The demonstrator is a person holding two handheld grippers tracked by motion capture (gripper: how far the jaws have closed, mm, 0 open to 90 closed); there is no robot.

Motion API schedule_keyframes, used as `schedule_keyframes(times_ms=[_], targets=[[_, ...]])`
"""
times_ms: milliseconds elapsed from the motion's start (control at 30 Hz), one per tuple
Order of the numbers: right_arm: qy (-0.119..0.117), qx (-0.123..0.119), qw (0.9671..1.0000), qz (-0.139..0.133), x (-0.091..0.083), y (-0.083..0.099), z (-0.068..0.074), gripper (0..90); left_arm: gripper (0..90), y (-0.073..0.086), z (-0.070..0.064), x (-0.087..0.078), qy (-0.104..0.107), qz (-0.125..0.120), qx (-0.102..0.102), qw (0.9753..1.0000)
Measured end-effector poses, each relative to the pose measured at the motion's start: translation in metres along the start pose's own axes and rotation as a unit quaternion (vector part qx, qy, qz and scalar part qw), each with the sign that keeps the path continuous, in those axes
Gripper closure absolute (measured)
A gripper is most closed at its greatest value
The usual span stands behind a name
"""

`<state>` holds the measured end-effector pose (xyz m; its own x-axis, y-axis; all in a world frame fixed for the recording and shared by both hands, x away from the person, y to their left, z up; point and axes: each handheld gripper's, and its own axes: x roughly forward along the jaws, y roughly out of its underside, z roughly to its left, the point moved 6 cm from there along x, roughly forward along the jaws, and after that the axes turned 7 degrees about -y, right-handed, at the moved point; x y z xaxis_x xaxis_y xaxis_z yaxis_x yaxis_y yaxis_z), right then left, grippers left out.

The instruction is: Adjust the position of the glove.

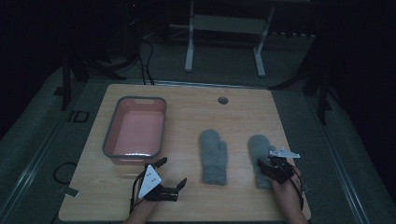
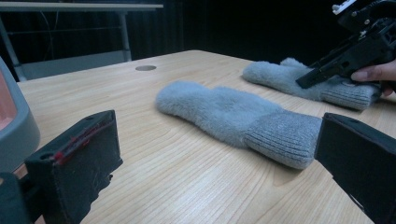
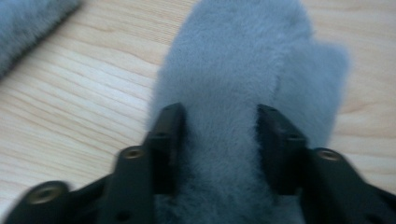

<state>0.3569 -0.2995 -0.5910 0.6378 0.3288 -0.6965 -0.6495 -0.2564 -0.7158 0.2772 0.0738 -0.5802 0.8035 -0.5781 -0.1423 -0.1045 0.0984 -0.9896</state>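
The right mitten lay flat on the wooden table at about four o'clock from the table's middle, cuff toward the person. The right gripper sat down on it, jaws parted with the grey fleece between them, pressing into the pile but not yet closed. The left mitten lay just beside it at nine o'clock, the two apart. The left gripper hovered low over the table near the front edge, at seven o'clock from that mitten, jaws wide apart and holding nothing. A pink basin stood at eleven o'clock from the left gripper.
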Motion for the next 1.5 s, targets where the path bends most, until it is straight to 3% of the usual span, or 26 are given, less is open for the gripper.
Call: schedule_keyframes(times_ms=[67, 133, 433, 500, 800, 1000, 1167, 1500], targets=[[0.005, -0.002, 1.0, -0.003, 0.0, -0.001, 0.002, 74.3, 0.6, 0.0, 0.0, 0.0, 0.0, 0.0, 0.0, 1.0], [0.018, 0.009, 0.9998, -0.007, -0.004, -0.003, 0.004, 78.8, 0.6, 0.0, 0.0, 0.0, 0.0, 0.0, 0.001, 1.0], [0.004, 0.072, 0.9949, -0.07, -0.028, -0.037, 0.035, 79.8, 0.6, 0.0, 0.0, 0.0, -0.002, 0.0, 0.001, 1.0], [0.004, 0.083, 0.9937, -0.076, -0.028, -0.046, 0.054, 79.8, 0.6, 0.0, 0.0, 0.0, -0.002, 0.0, 0.002, 1.0], [-0.018, 0.089, 0.9934, -0.071, -0.018, -0.068, 0.106, 79.9, 0.6, 0.0, -0.001, 0.0, 0.002, 0.001, 0.001, 1.0], [-0.029, 0.088, 0.9938, -0.061, -0.008, -0.079, 0.127, 80.1, 0.6, 0.0, 0.0, -0.001, 0.001, 0.001, 0.0, 1.0], [-0.048, 0.078, 0.9944, -0.053, 0.003, -0.086, 0.154, 80.0, 0.6, 0.0, -0.001, -0.001, 0.003, 0.0, 0.001, 1.0], [-0.055, 0.074, 0.9953, -0.029, 0.027, -0.079, 0.168, 79.8, 0.6, 0.0, 0.0, 0.0, 0.003, 0.0, -0.004, 1.0]])
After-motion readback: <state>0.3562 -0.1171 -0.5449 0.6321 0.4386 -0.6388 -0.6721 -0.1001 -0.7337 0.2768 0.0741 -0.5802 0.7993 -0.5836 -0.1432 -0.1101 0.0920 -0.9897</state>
